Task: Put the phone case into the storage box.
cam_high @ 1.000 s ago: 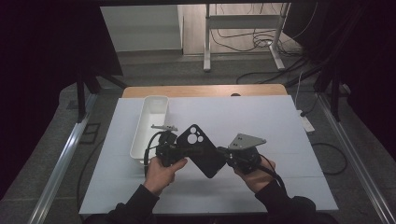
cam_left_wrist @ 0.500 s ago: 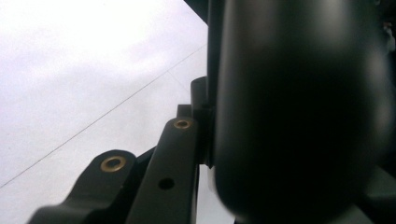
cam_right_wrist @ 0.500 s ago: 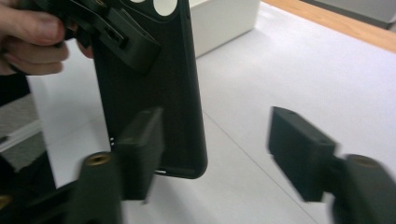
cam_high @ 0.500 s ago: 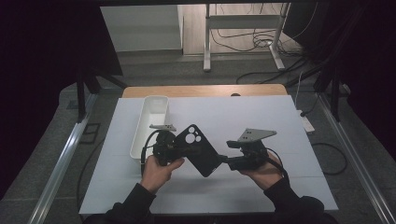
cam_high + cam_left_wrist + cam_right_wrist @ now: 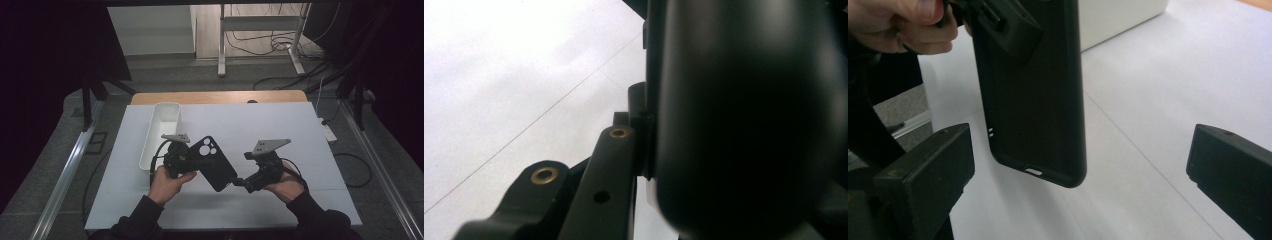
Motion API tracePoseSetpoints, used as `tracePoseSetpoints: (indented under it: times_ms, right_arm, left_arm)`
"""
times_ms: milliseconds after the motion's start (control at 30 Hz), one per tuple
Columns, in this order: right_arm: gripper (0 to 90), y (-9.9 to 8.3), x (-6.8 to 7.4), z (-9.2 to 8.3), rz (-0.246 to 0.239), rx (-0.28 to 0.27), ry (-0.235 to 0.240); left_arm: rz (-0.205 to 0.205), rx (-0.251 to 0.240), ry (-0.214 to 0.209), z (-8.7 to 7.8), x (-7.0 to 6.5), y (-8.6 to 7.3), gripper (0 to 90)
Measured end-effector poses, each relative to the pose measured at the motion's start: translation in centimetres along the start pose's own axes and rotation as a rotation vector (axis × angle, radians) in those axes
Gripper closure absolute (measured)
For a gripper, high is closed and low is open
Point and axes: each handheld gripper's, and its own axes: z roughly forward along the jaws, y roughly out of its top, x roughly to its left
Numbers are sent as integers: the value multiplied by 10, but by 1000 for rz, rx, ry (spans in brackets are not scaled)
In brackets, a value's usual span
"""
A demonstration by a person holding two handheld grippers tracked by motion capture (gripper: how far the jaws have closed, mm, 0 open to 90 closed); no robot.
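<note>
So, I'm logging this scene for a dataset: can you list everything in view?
Phone case: one, black, held above the sheet.
Tray: one, white, long, at the sheet's left edge.
Sheet: one, white, covering the table.
Table: one, wooden edge at the far side.
Left gripper: one, black, shut on the phone case.
Right gripper: one, black, jaws just opened, clear of the case.
Hands: two, dark sleeves.

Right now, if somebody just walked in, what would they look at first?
Probably the black phone case, held up in the air above the middle of the white table. The left tool is clamped on its end with the camera holes, and the right tool has just opened its jaws beside the other end, not touching it. A long white tray sits at the table's left side.
</note>
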Motion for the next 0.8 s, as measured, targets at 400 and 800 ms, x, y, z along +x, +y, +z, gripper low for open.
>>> tracePoseSetpoints:
  times_ms: [400,800]
  right_arm:
    - [0,0,0,4,29,1,72]
    - [161,2,8,14,29,71,126]
  left_arm:
    - [56,14,-29,3,-5,2,859]
    - [98,24,-81,8,-10,3,858]
